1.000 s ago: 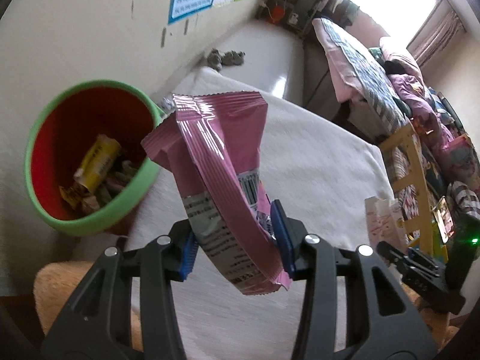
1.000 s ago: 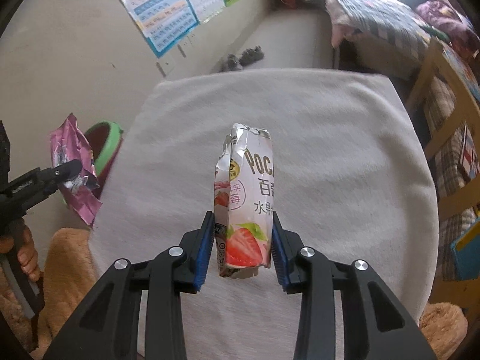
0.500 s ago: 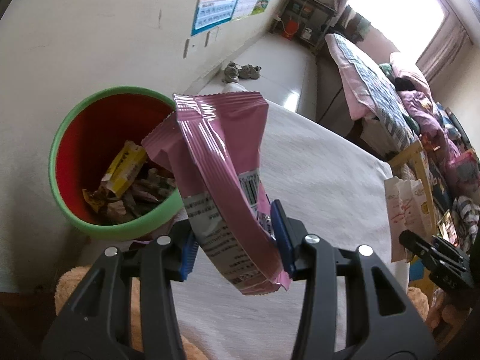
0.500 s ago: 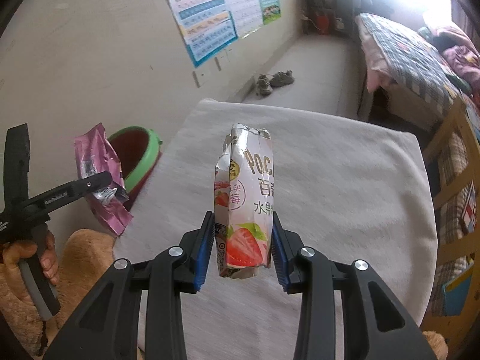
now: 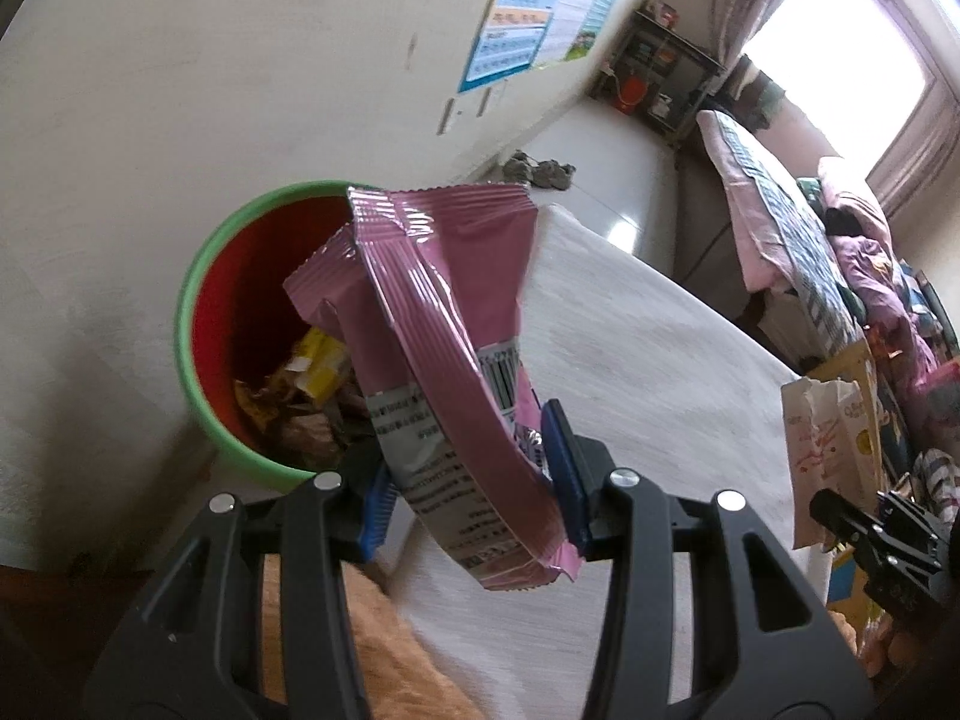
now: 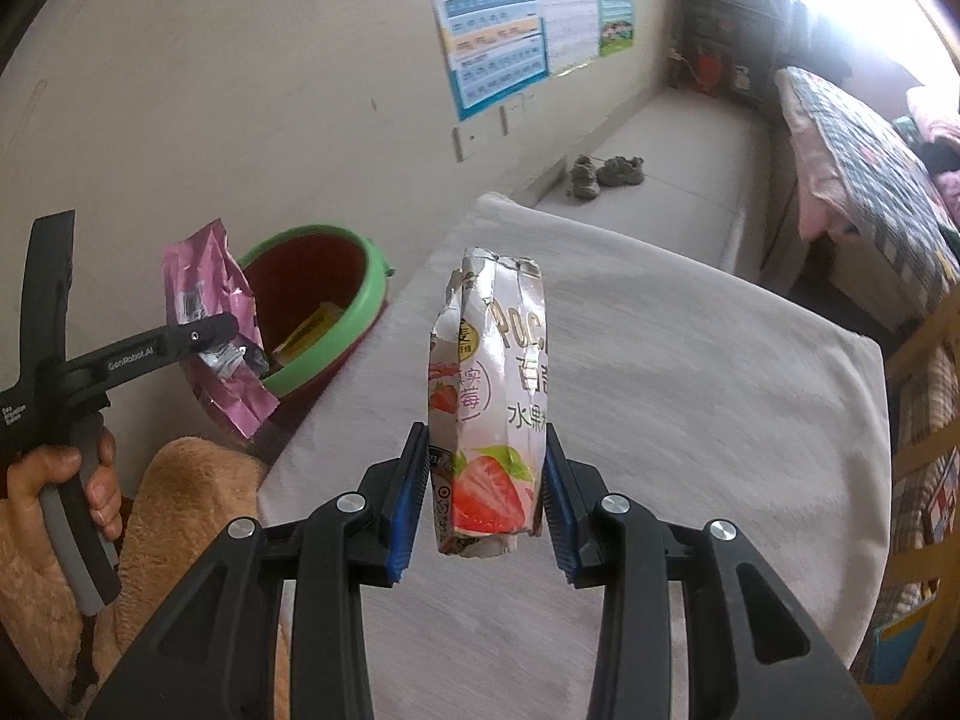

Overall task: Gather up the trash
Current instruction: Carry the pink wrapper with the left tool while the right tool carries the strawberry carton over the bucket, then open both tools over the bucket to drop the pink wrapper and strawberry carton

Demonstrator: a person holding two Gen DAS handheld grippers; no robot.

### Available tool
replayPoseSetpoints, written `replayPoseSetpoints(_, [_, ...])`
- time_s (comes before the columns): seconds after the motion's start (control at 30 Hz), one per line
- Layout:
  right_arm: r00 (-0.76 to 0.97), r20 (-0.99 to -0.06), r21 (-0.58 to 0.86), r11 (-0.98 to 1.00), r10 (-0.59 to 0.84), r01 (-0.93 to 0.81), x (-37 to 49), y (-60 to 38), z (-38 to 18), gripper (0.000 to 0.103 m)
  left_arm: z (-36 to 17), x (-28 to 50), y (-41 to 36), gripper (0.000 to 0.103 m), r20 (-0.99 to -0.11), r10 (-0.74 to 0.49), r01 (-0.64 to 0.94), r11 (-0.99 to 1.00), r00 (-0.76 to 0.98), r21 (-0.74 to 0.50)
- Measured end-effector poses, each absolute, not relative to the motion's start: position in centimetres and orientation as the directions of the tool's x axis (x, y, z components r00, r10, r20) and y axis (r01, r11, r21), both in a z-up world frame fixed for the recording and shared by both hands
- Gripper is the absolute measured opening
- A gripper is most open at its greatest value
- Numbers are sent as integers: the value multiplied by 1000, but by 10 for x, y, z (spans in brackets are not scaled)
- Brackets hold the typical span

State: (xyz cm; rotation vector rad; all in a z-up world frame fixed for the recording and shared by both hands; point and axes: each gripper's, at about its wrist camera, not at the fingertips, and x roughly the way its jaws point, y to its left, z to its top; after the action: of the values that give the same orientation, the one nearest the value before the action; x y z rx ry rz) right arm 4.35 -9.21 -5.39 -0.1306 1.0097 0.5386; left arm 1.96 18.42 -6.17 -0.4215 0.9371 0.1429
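The pink wrapper [image 5: 444,354] is pinched by its lower end between the left gripper's [image 5: 474,480] jaws, and most of it stands free above them, leaning toward the bin [image 5: 198,276] just beyond and left of the jaws. The carton [image 6: 489,408] stands upright, clamped low down between the right gripper's [image 6: 480,510] jaws, over the tabletop [image 6: 690,360], with the bin well off to their left.

Risks, as I judge them: the wrapper is light and slick, so let go short of the rim it could flutter down between bin and tabletop, or catch on a pad. The carton is torn and crushed; a release from here would drop it on the tabletop. Both jaws heading for the one bin could bump each other.

Count: one wrapper, one carton, one bin with several scraps inside, two grippers.
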Motion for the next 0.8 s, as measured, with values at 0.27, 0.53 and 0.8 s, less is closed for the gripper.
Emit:
replayPoseSetpoints(0.27, [403, -835, 123, 842, 374, -526, 46, -71, -55, 35, -66, 11, 211, 43, -808, -29, -350, 892, 589, -287])
replayPoseSetpoints(0.53, [392, -837, 117, 824, 383, -555, 51, -53, -55, 35, -66, 10, 229, 43, -805, -2, -371, 887, 593, -275])
replayPoseSetpoints(0.8, [305, -821, 239, 775, 483, -584, 85, -7, -60, 36, -66, 23, 249, 43, -809, 54, -398, 889, 586, -229])
